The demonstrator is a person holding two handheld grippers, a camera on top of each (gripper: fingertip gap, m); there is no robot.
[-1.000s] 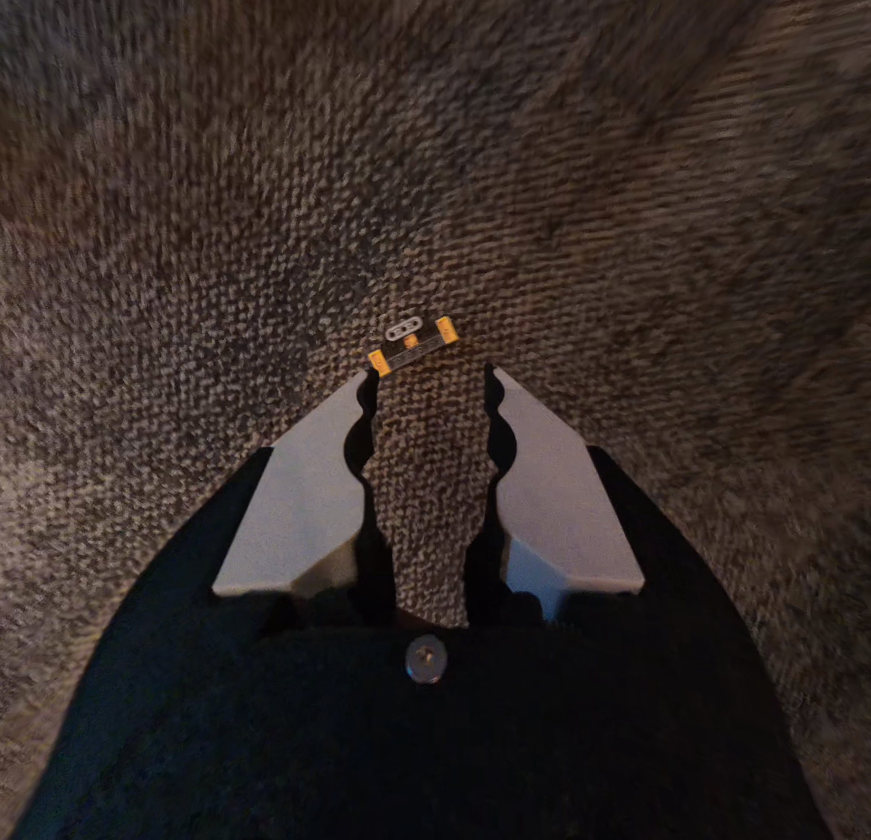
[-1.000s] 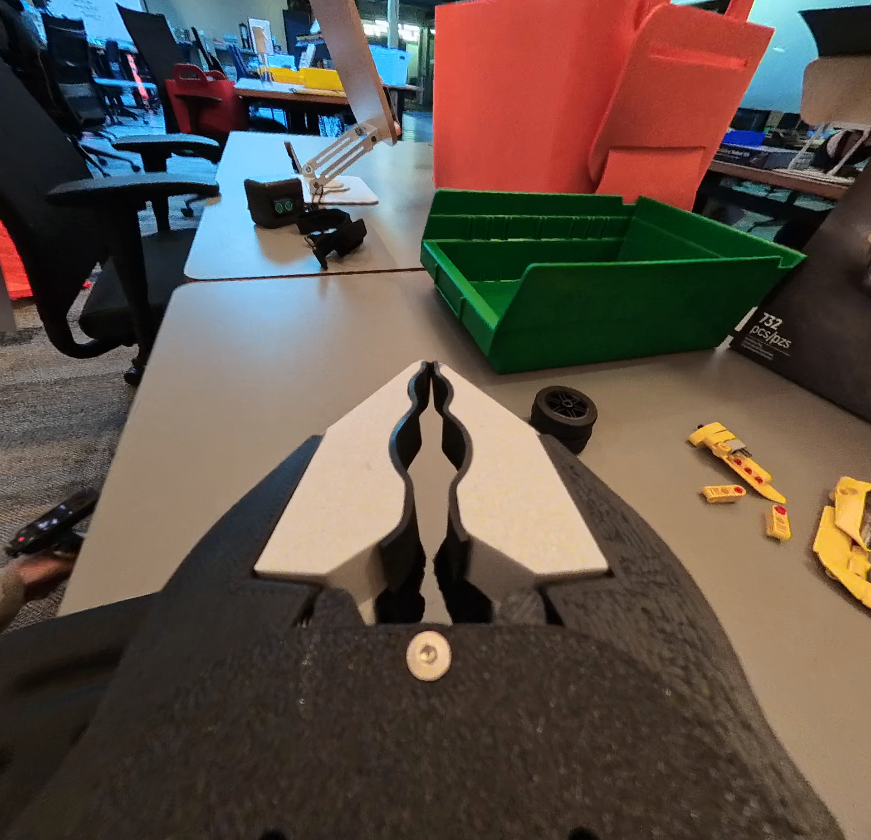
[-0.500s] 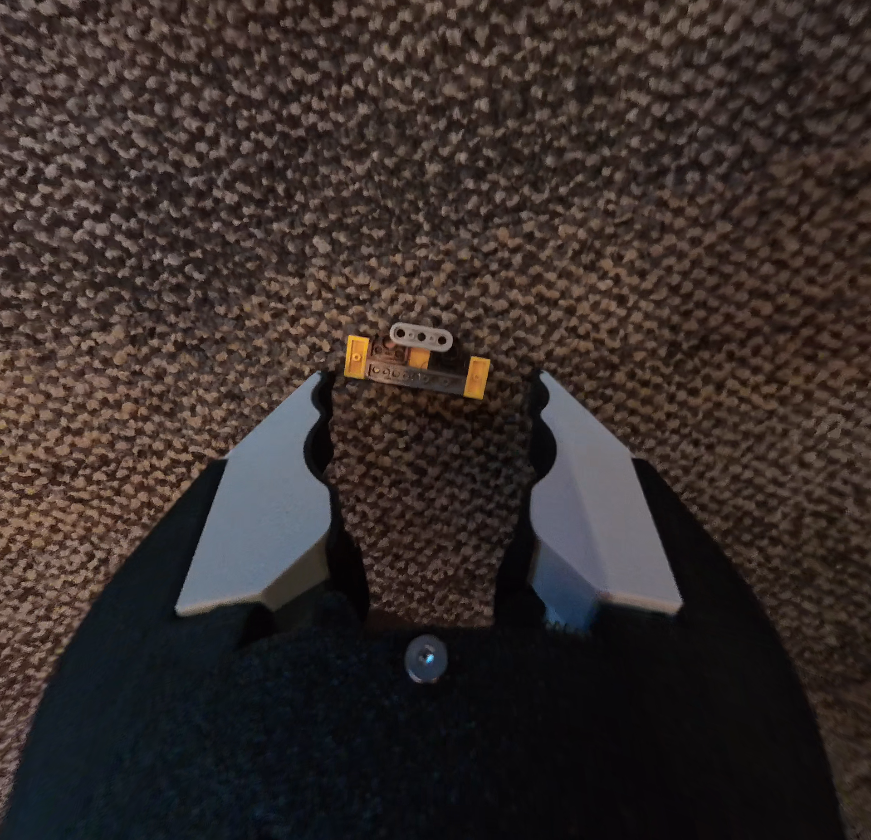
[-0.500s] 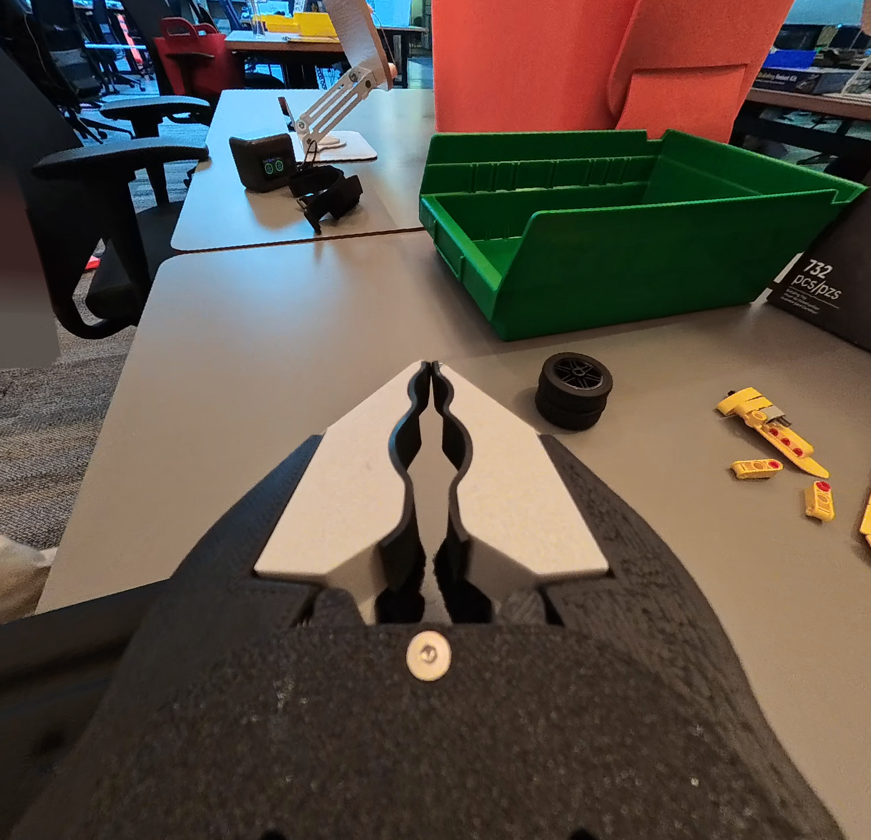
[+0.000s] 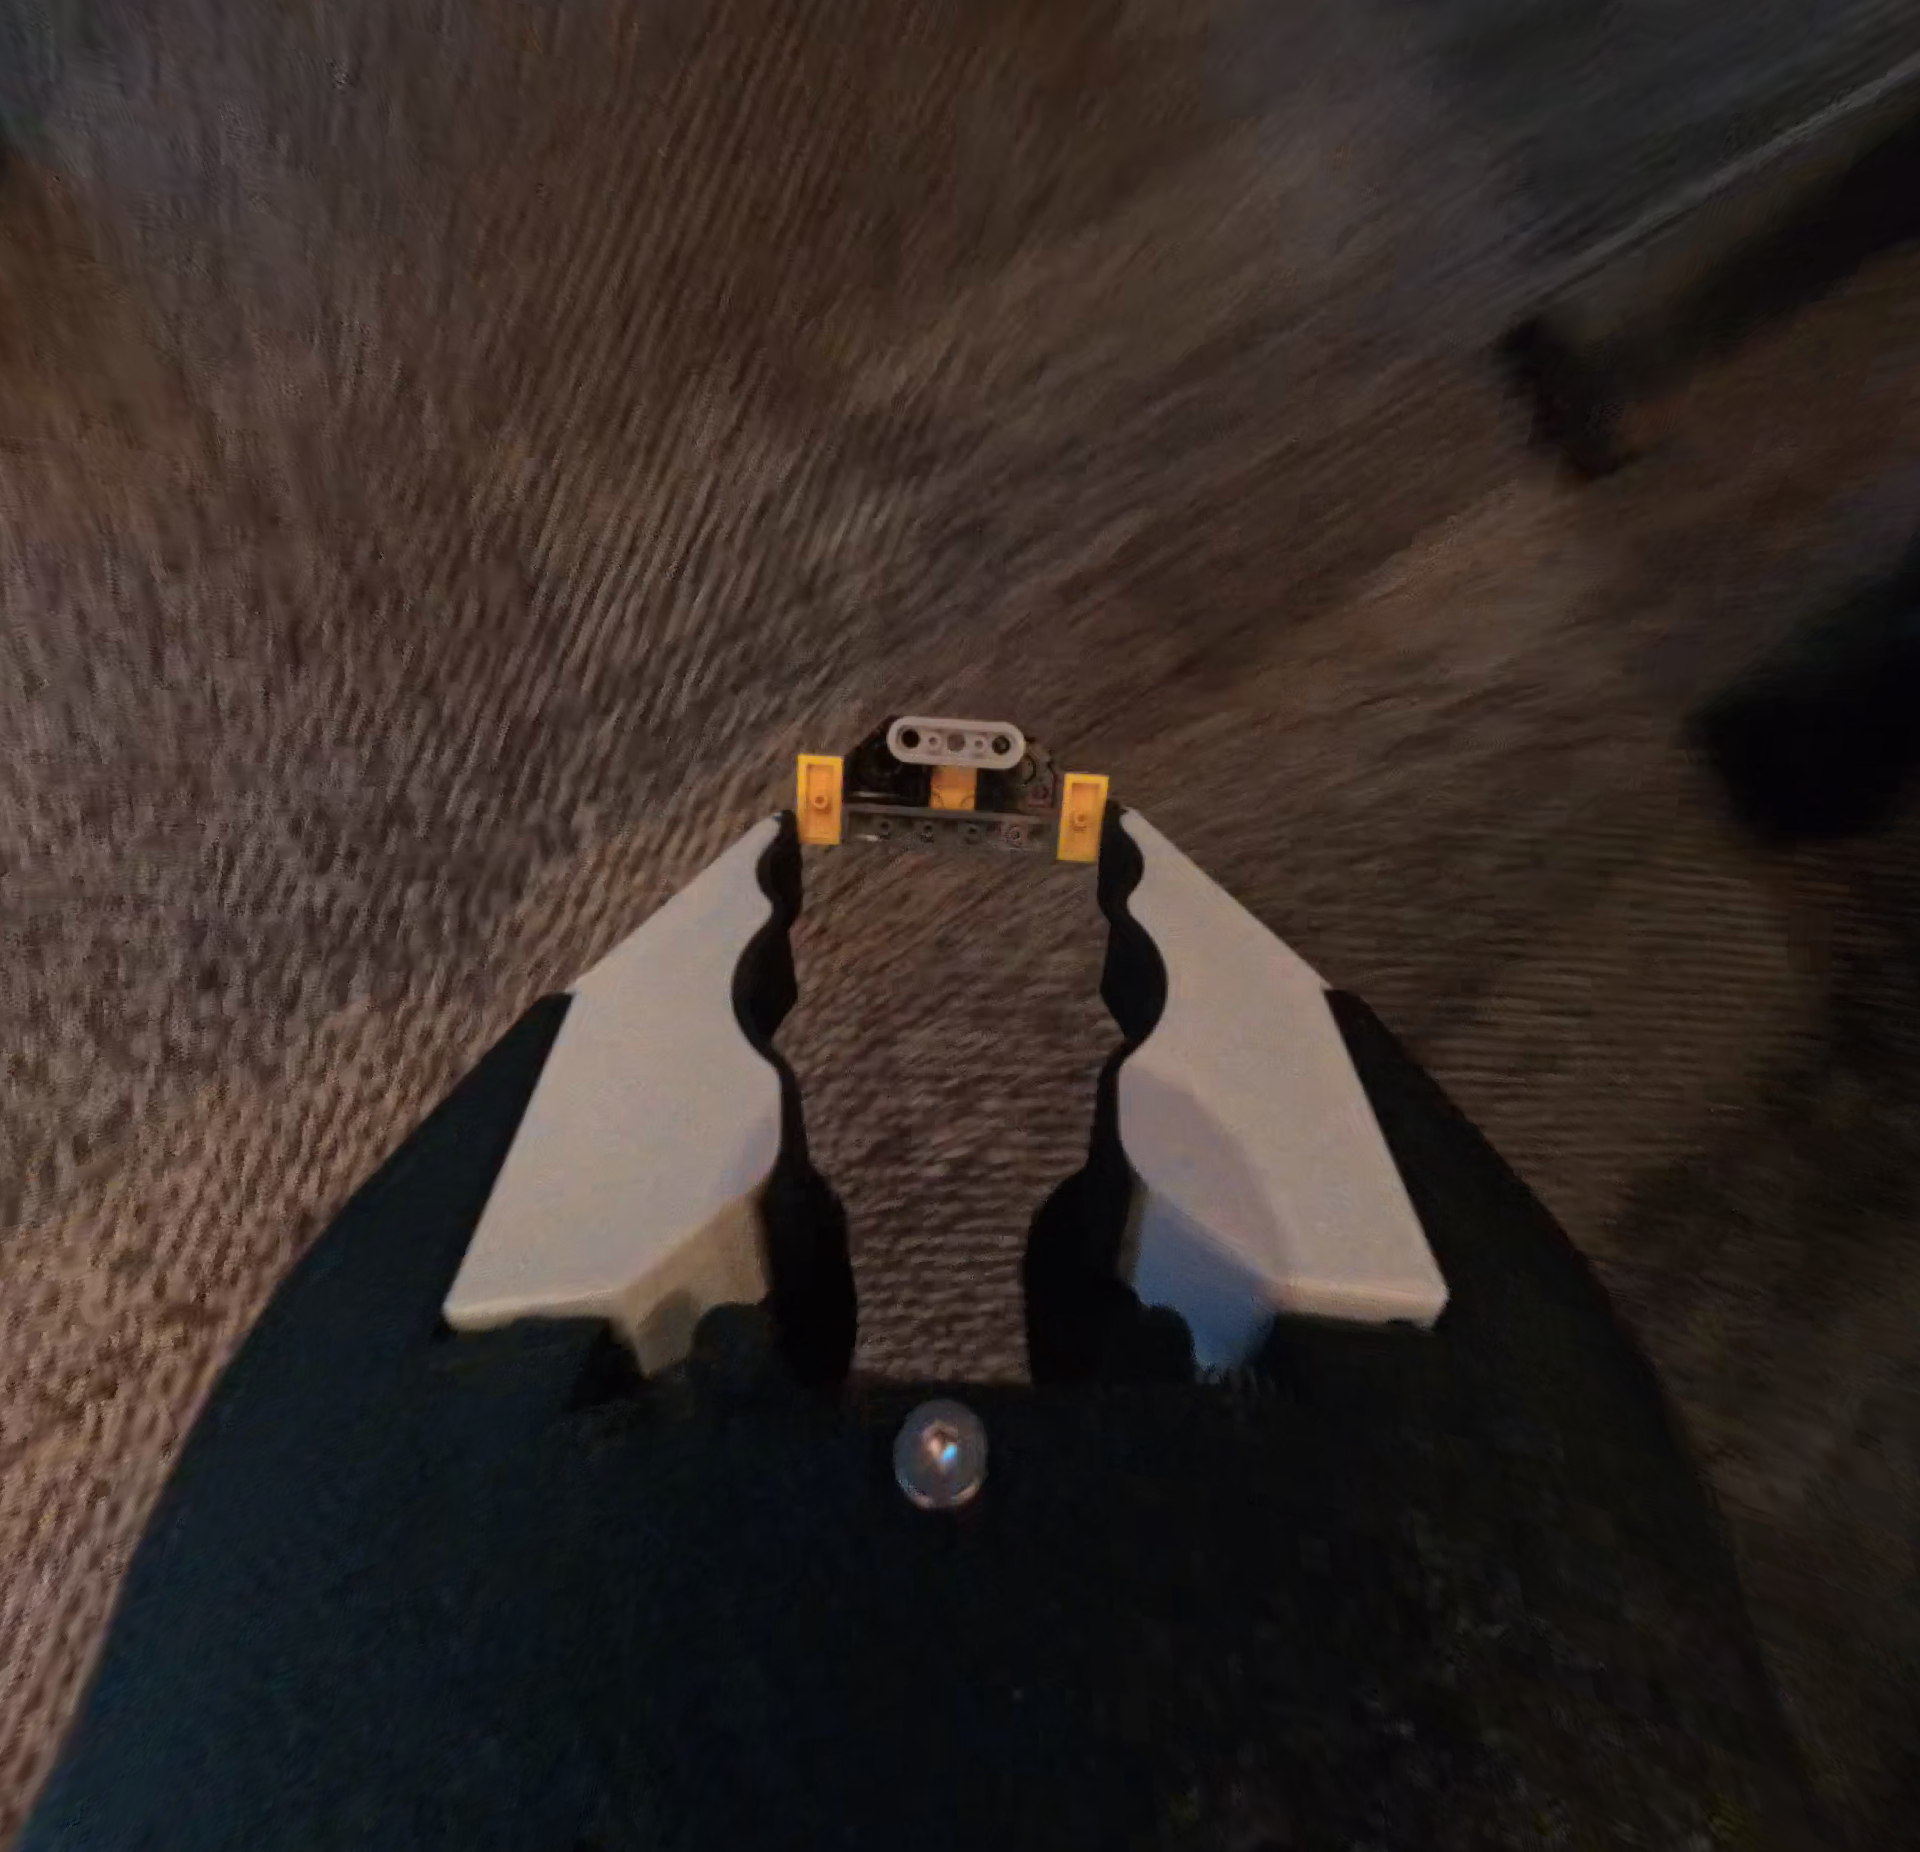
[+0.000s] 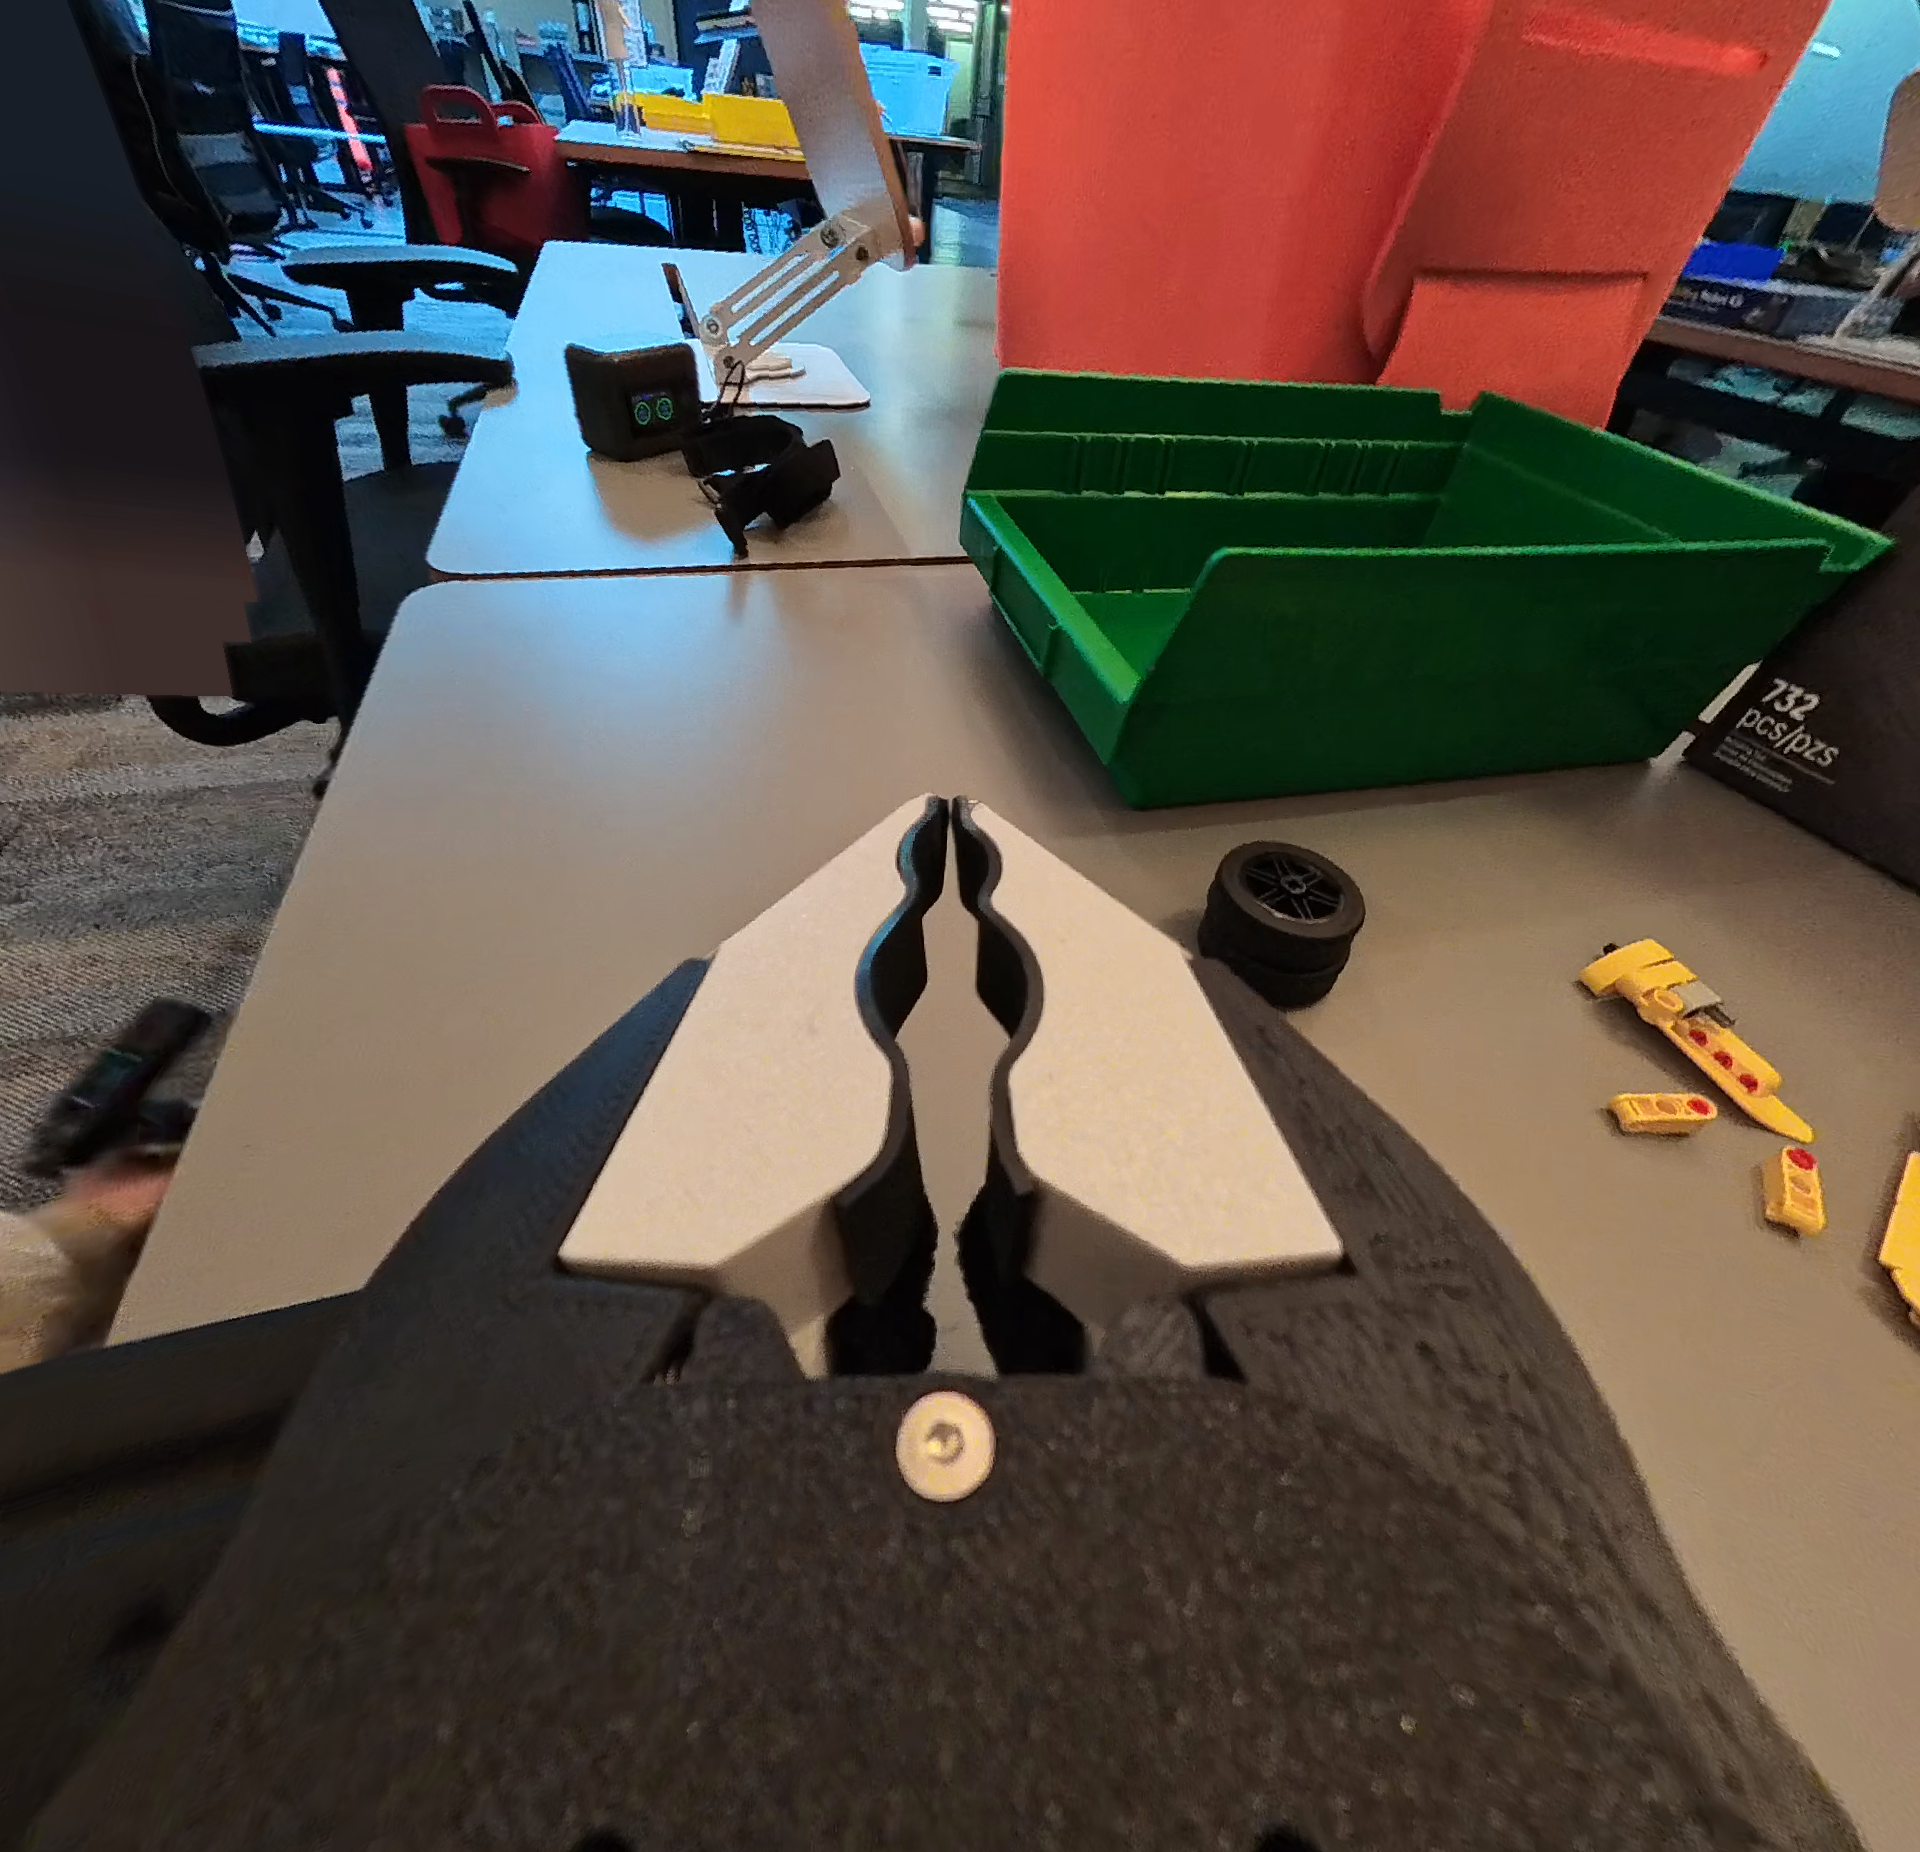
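Between left claw tips above carpet, brick assembly.

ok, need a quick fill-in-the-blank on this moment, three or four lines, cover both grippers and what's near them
1. The left gripper is shut on a small brick assembly whose two end plates are ____ in colour.
2. Beneath that assembly lies ____, not a tabletop.
3. The right gripper is ____ and holds nothing.
4. The black wheel stands on the grey table in front of a ____ bin.

Missing words: yellow; carpet; shut; green
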